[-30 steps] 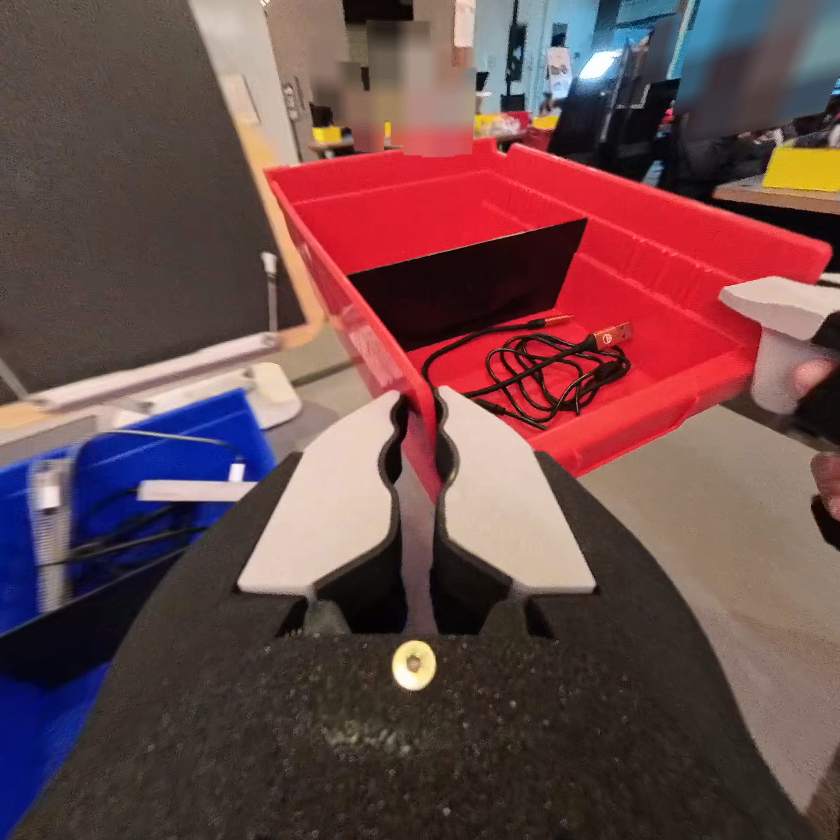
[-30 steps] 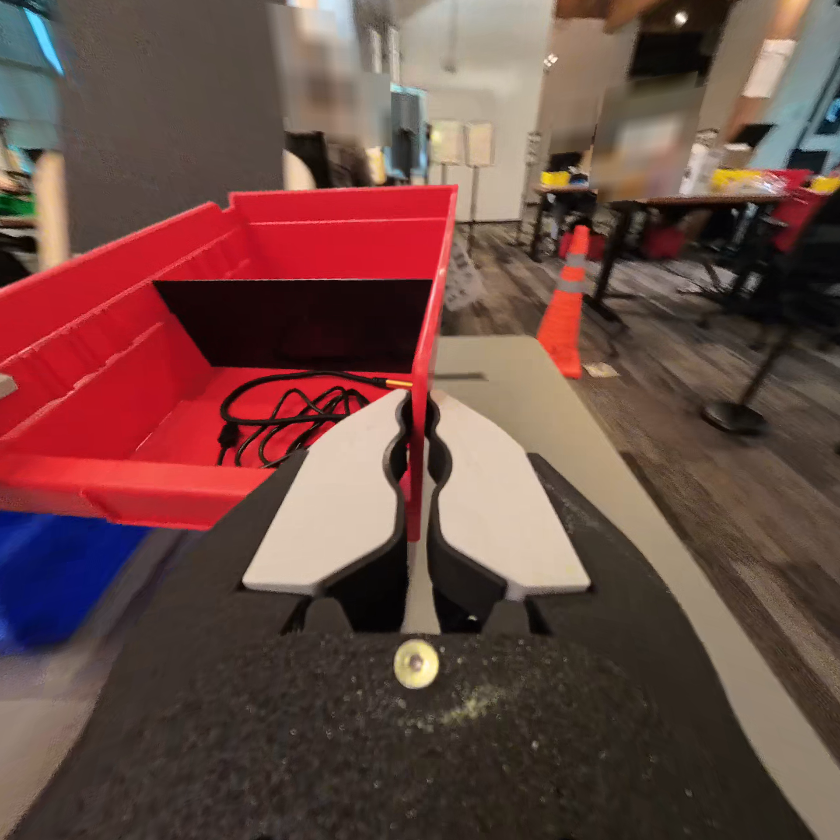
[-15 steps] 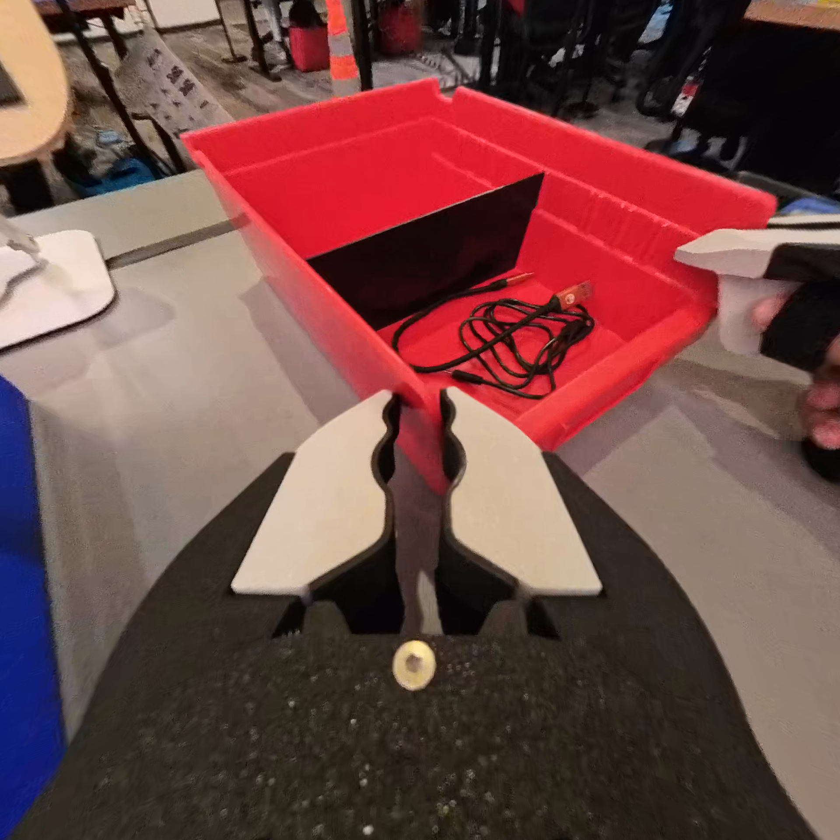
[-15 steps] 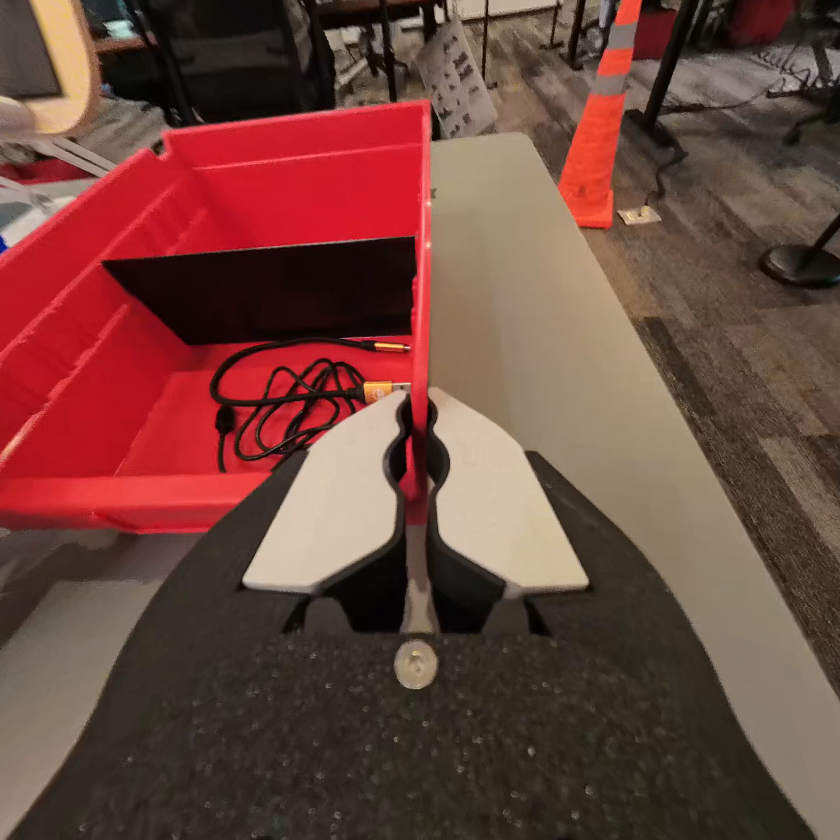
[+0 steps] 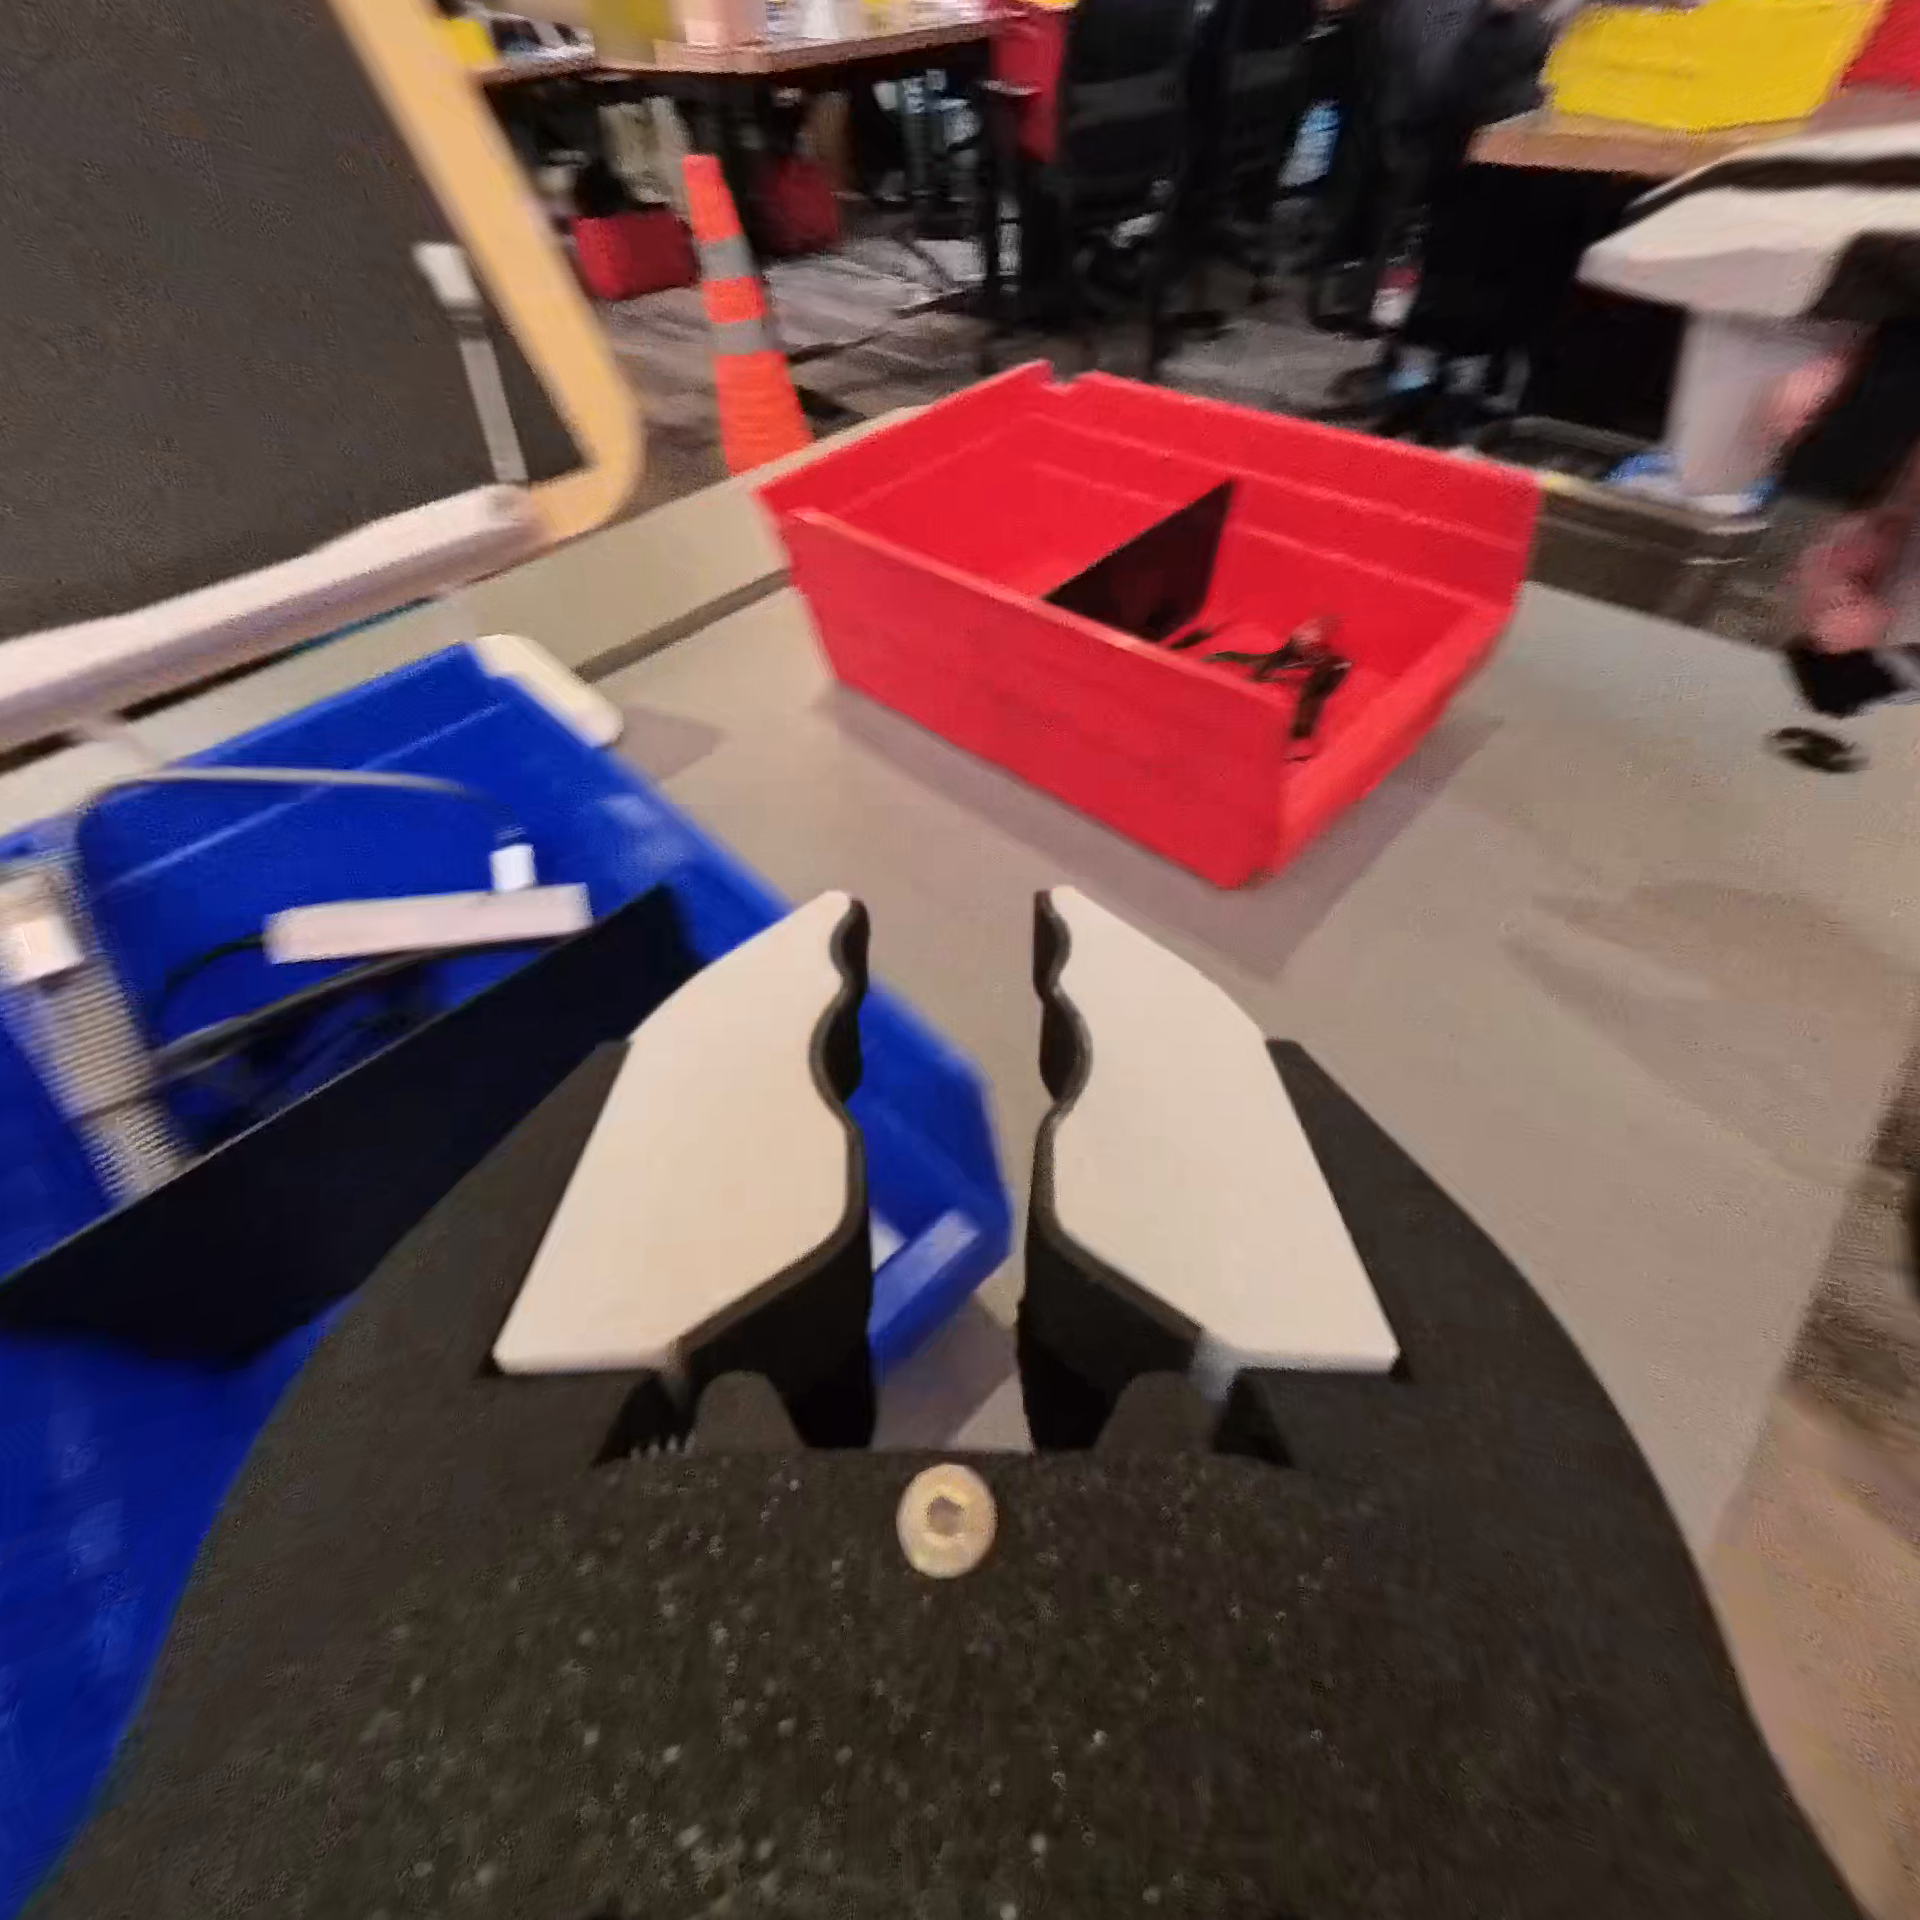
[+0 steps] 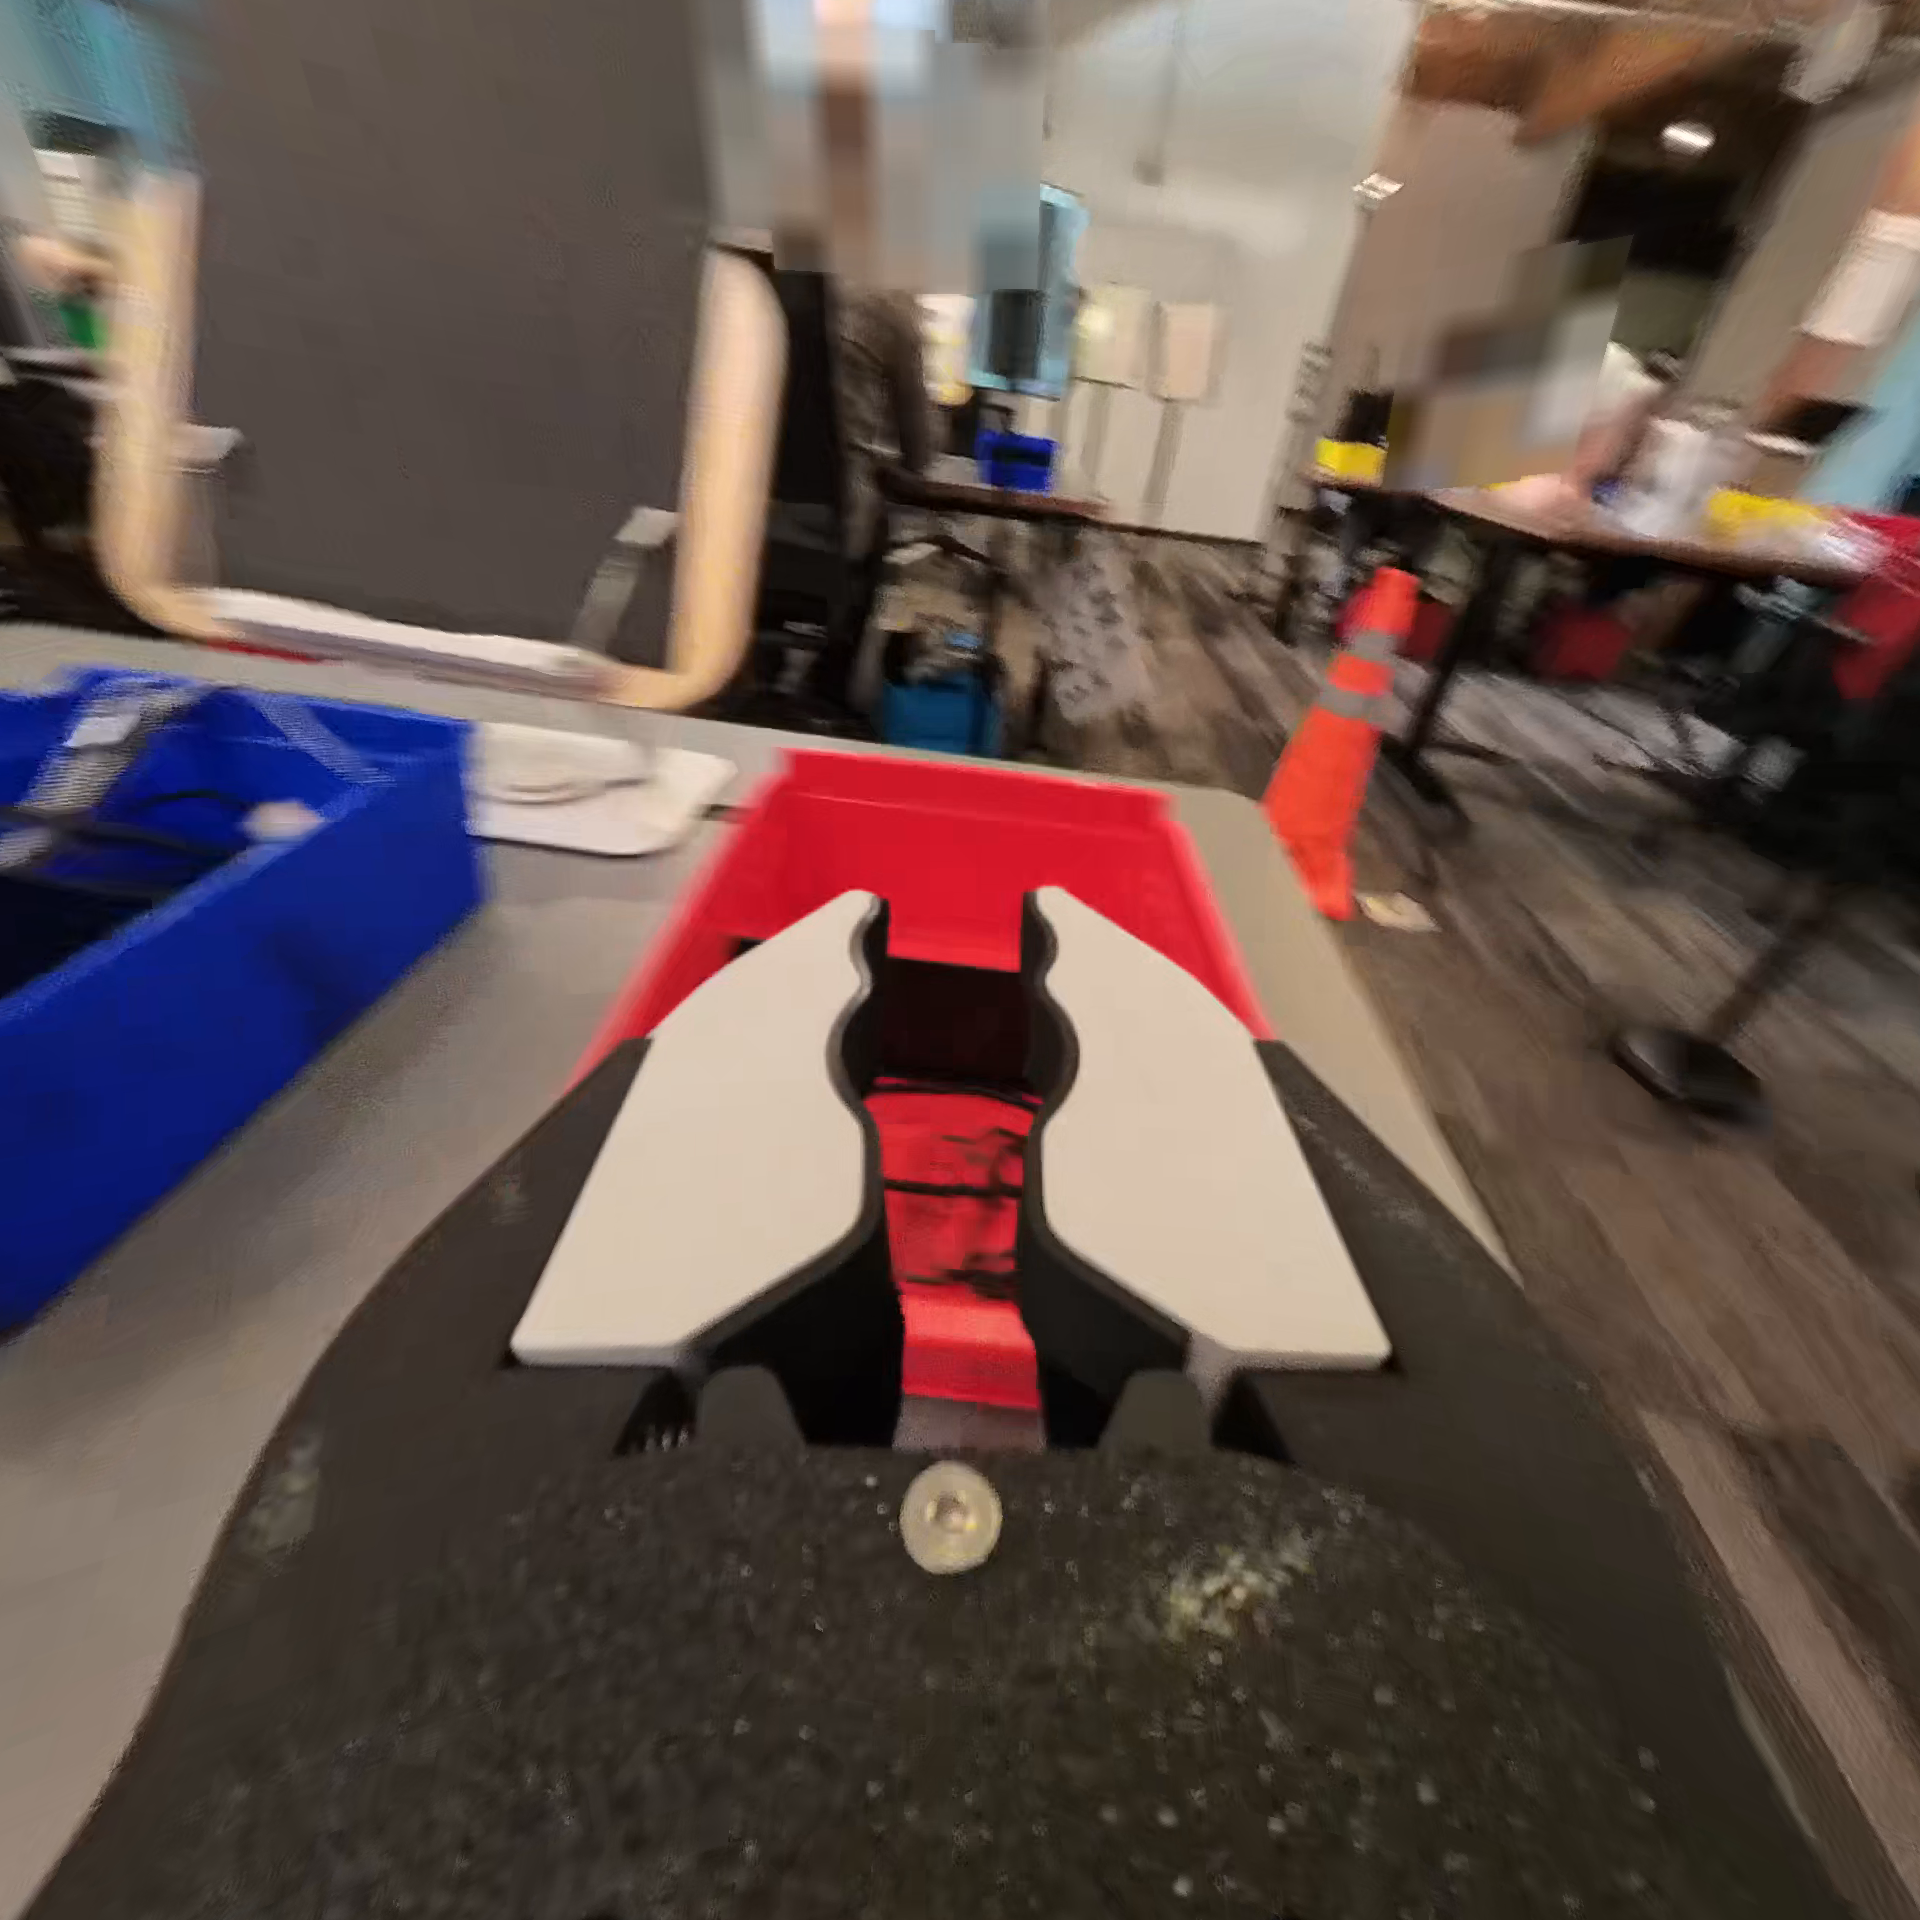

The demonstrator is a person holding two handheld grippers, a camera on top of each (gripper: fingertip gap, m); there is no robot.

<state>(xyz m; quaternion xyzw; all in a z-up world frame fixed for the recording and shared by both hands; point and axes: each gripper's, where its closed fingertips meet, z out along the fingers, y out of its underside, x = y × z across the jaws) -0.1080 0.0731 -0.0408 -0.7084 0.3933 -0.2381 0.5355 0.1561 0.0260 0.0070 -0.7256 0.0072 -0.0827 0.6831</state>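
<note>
Presently both my left gripper (image 5: 945,920) and right gripper (image 6: 954,912) gape empty; red bin (image 5: 1049,665), at one o'clock, looks light, rigid, best pinched by its thin wall.

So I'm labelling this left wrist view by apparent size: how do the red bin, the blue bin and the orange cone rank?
1. blue bin, though it sits nearest the camera and runs off frame
2. red bin
3. orange cone, farthest away, so its true size is unsure

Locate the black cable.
The black cable lies in the red bin, in front of its black divider; in the left wrist view that is right of centre, beyond the blue bin.
</note>
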